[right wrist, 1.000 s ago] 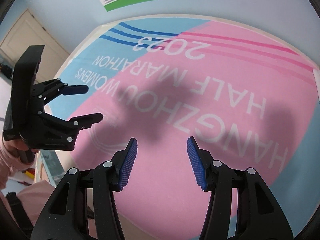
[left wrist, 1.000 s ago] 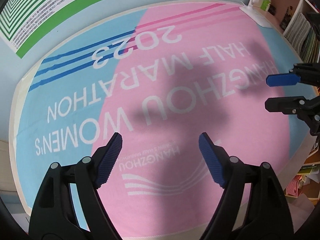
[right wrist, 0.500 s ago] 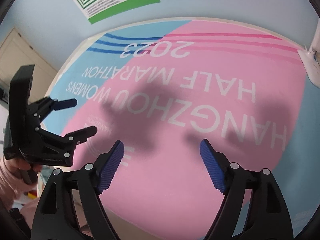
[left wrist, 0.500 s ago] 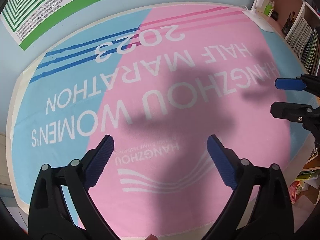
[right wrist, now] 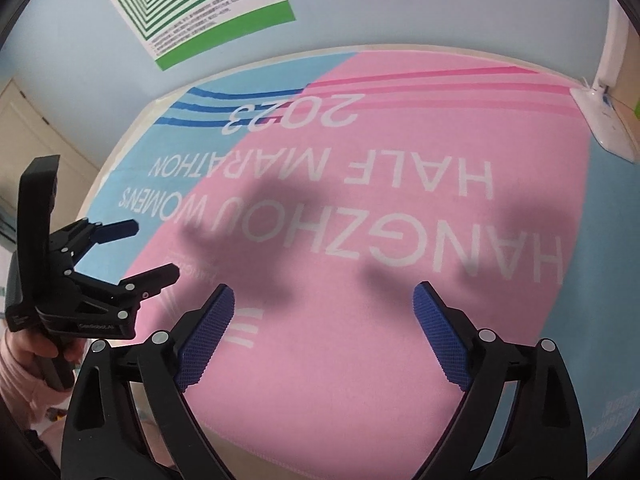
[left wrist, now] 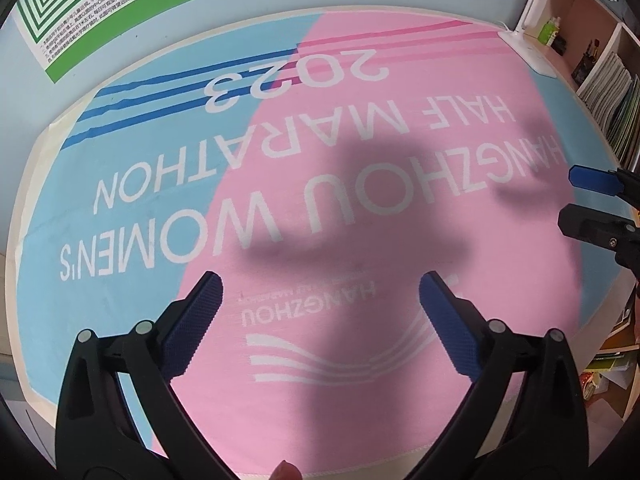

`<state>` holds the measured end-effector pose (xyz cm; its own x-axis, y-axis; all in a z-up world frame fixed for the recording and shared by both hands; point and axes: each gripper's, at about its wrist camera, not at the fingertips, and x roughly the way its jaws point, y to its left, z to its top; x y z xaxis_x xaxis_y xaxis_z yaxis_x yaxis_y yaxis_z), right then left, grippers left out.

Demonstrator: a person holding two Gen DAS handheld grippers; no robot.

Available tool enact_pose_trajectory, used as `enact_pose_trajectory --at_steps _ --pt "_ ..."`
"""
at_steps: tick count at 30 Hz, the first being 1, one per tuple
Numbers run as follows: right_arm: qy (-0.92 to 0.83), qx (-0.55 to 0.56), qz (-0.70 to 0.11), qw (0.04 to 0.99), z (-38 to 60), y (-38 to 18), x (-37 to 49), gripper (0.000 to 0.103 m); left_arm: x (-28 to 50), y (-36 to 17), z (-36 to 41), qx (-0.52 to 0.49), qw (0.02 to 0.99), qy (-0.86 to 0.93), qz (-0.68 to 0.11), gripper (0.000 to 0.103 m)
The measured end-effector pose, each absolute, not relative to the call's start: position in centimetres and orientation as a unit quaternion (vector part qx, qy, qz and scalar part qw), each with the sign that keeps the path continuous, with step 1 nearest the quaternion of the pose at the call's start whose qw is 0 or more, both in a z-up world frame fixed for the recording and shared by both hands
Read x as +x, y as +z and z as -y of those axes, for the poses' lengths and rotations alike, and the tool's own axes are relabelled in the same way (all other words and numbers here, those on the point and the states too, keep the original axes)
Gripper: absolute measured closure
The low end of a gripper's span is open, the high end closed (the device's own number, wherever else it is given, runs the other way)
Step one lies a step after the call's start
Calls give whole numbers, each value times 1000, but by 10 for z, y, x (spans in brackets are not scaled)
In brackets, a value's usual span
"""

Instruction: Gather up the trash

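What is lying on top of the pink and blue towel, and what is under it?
Nothing lies on the towel; only shadows of the open left gripper and right gripper fall on it. A cream surface shows around its edges; the rest underneath is covered.

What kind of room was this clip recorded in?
Probably a home study or a child's room. A desk is covered by a pink and blue marathon towel, a shelf unit beside it holds books and small items, and a white desk lamp base stands at the far corner under a green-striped wall chart.
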<state>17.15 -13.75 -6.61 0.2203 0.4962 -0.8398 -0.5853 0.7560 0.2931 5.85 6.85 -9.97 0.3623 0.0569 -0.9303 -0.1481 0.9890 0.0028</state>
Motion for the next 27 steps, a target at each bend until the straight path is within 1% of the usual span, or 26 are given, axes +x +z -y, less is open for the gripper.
enact_pose_trajectory --at_steps 5,27 --pt "333 -45 -511 791 136 -68 169 12 57 -101 -72 -49 825 68 -559 7" --pt "311 -28 -523 793 138 -76 166 12 57 -101 -71 -59 826 74 -556 7"
